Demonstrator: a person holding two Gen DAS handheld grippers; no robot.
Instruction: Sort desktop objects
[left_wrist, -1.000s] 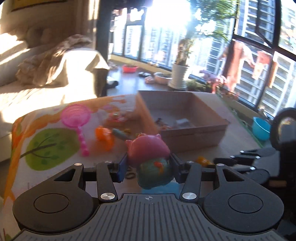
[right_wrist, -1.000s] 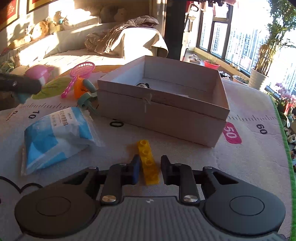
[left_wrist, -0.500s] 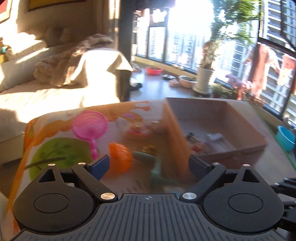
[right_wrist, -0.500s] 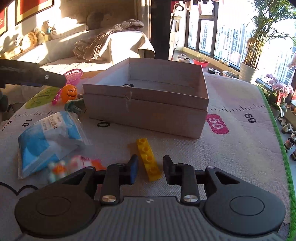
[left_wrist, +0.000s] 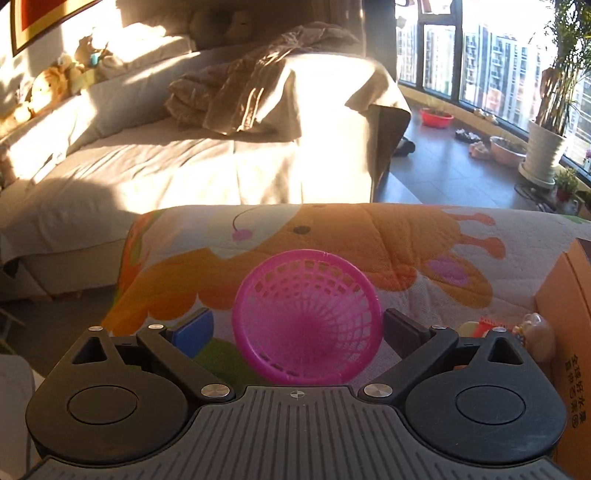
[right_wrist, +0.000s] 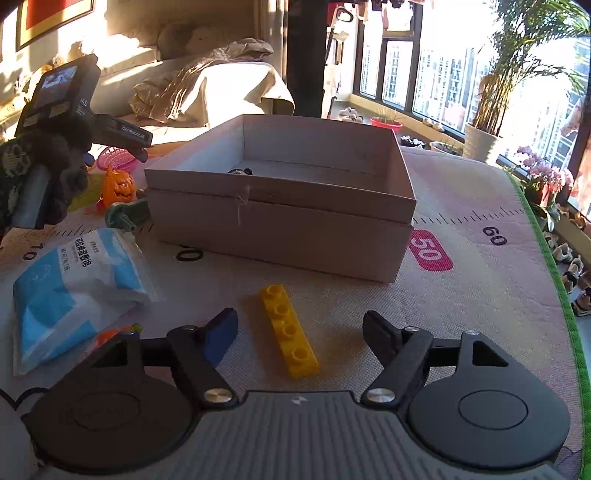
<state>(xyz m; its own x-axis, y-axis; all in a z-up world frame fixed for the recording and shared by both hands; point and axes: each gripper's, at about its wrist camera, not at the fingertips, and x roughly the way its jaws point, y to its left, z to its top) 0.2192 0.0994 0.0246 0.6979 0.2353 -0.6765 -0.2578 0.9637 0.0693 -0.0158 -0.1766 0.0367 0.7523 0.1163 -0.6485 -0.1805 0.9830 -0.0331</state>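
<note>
The left tongs (left_wrist: 297, 330), jaws just spread wide, frame the pink sieve (left_wrist: 308, 317) without touching. The right tongs (right_wrist: 299, 330), also just parted, straddle the yellow brick (right_wrist: 288, 330) on the desk. Only the right view shows inside the cardboard box (right_wrist: 280, 221): one small dark item.

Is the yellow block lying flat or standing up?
Lying flat. The yellow building block rests lengthwise on the play mat, its four studs pointing up, between the open right hand-held gripper.
</note>
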